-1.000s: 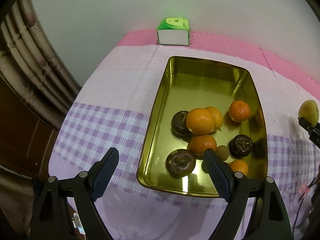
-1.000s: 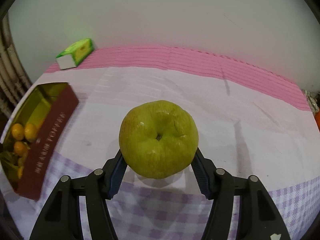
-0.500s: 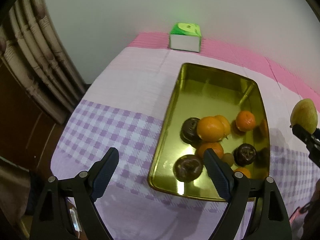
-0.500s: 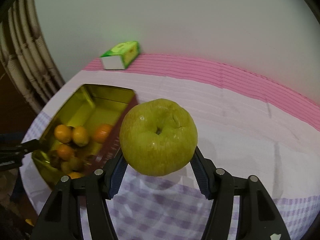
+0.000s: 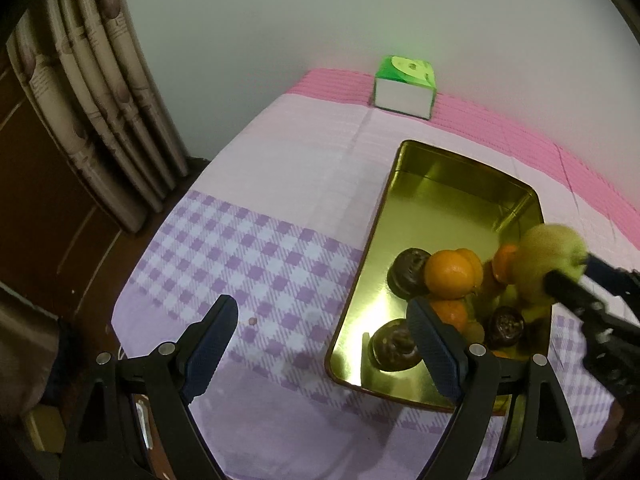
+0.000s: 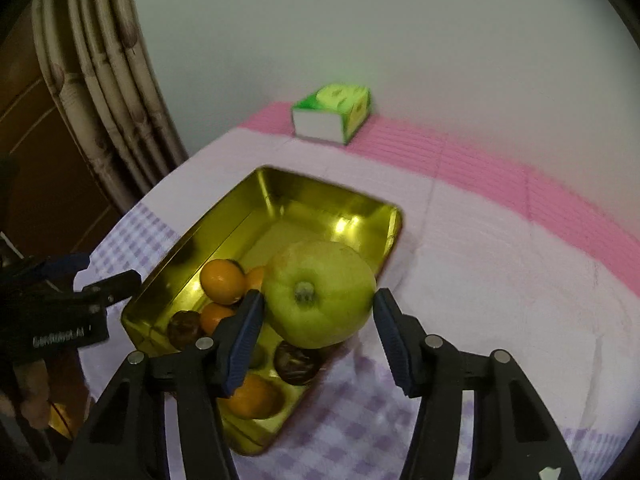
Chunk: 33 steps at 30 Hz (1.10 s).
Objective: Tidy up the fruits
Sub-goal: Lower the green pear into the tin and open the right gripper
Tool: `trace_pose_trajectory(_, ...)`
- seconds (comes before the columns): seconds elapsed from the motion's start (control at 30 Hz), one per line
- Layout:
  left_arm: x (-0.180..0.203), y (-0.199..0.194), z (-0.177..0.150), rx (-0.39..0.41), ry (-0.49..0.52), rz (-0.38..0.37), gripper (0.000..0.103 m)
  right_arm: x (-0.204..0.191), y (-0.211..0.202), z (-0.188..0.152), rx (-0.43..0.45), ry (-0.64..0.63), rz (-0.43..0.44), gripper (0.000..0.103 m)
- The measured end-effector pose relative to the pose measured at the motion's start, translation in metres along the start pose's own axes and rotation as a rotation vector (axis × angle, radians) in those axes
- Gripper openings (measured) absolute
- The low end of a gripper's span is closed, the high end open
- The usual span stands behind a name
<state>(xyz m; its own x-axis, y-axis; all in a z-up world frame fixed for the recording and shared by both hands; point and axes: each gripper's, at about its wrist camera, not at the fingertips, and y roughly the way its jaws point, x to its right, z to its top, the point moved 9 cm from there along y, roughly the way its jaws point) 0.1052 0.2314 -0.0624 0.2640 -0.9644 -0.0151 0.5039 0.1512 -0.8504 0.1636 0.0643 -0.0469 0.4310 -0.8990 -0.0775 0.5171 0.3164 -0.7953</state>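
Gold tray [image 6: 224,224] is already holding oranges [image 6: 222,281] and dark fruits; right gripper [image 6: 318,308], just tightening, is pinching a green apple [image 6: 320,294] above it; left gripper [image 5: 320,340] is hanging spread, empty.

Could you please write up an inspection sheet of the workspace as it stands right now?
Surface: tablecloth with pink, pale and purple-checked bands.
Job's things: gold tray holding oranges and dark round fruits; green apple above the tray's near end.
Clutter: green box at the far edge.
Grippers: right gripper shut on the green apple, jaws just closed further; left gripper open, nothing between its jaws.
Cables: nothing seen.
Surroundings: plain wall, curtain beside the table.
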Motion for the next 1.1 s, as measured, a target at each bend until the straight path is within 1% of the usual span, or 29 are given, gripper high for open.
trace_pose_trajectory(0.03,-0.001,0.0,0.0,-0.001,-0.008,-0.003,0.086,-0.005,0.007,-0.001,-0.026,-0.022,-0.001,0.053)
trace_pose_trajectory(0.07,-0.002,0.001,0.001,-0.002,-0.012,-0.006,0.086,-0.008,0.013,-0.003,-0.045,-0.017,0.002,0.054)
trace_pose_trajectory(0.17,-0.003,0.002,0.002,-0.005,-0.013,-0.007,0.086,-0.016,0.014,-0.005,-0.027,-0.063,-0.023,0.054)
trace_pose_trajectory(0.57,-0.001,0.002,0.001,-0.008,-0.006,-0.006,0.086,-0.031,0.021,-0.007,-0.014,-0.12,-0.022,0.056)
trace_pose_trajectory(0.63,-0.001,0.002,0.002,-0.008,-0.005,-0.004,0.086,-0.032,0.022,-0.007,-0.01,-0.119,-0.025,0.057)
trace_pose_trajectory(0.87,0.0,0.002,0.001,-0.009,-0.006,-0.004,0.086,-0.03,0.031,-0.017,-0.046,-0.08,-0.007,0.063)
trace_pose_trajectory(1.1,0.009,-0.001,0.001,-0.006,0.024,-0.017,0.086,-0.031,0.033,-0.02,-0.057,-0.052,-0.005,0.063)
